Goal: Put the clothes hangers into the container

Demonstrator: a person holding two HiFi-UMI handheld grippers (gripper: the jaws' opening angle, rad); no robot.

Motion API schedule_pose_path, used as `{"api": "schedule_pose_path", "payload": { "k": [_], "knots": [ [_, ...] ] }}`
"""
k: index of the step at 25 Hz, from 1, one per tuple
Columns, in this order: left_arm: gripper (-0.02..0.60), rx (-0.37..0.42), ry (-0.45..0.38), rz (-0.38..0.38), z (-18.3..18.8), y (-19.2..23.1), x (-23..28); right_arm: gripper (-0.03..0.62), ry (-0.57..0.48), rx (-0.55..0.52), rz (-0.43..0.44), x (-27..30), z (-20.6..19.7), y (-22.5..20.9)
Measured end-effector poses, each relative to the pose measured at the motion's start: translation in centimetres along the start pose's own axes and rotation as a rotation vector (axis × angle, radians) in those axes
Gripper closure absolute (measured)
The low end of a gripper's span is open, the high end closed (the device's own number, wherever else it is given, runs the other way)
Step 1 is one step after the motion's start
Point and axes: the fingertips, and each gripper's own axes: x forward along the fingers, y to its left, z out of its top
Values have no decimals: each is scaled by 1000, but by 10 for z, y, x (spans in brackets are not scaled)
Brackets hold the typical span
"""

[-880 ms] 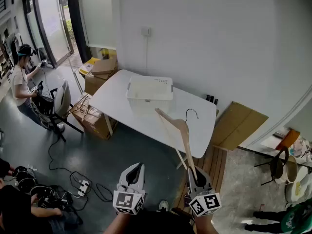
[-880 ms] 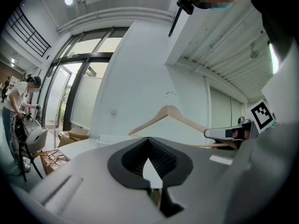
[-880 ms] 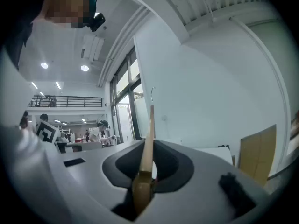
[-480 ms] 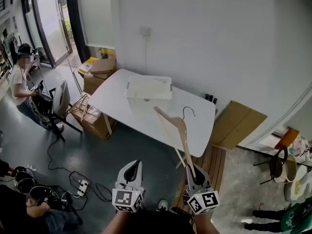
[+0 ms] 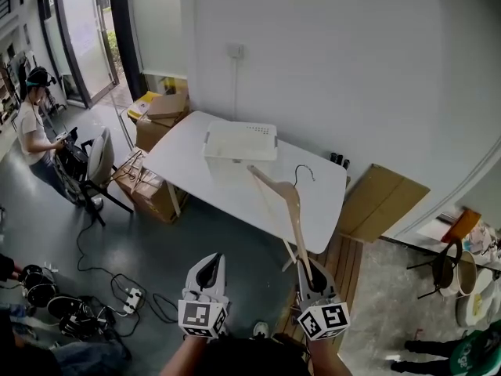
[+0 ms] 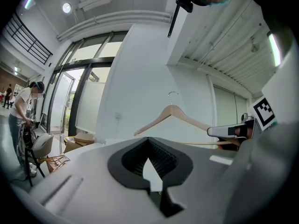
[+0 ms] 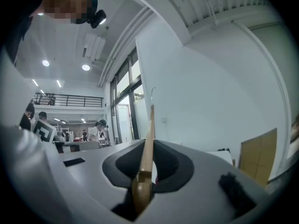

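A wooden clothes hanger with a metal hook is held up in the air by the end of one arm. My right gripper is shut on that end, at the lower right of the head view. In the right gripper view the hanger runs straight up from between the pads of the right gripper. My left gripper hangs beside it, shut and with nothing in it. From the left gripper the hanger shows to the right. The white container stands on the white table ahead.
Cardboard boxes sit on the floor left of the table, with a chair and a seated person beyond them. Cables and a power strip lie on the floor at the lower left. A flat cardboard sheet leans at the right.
Both grippers have shifted slightly left in the head view. The hanger's hook stands a little higher against the table. The grip on the hanger is unchanged.
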Motion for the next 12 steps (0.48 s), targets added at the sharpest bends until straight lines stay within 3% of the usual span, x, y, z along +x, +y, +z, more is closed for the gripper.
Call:
{"api": "schedule_pose_path", "payload": {
  "k": [12],
  "knots": [
    [575,14,-11,41,5,-19,14,534,-5,7,53,2,1,-19]
  ]
}}
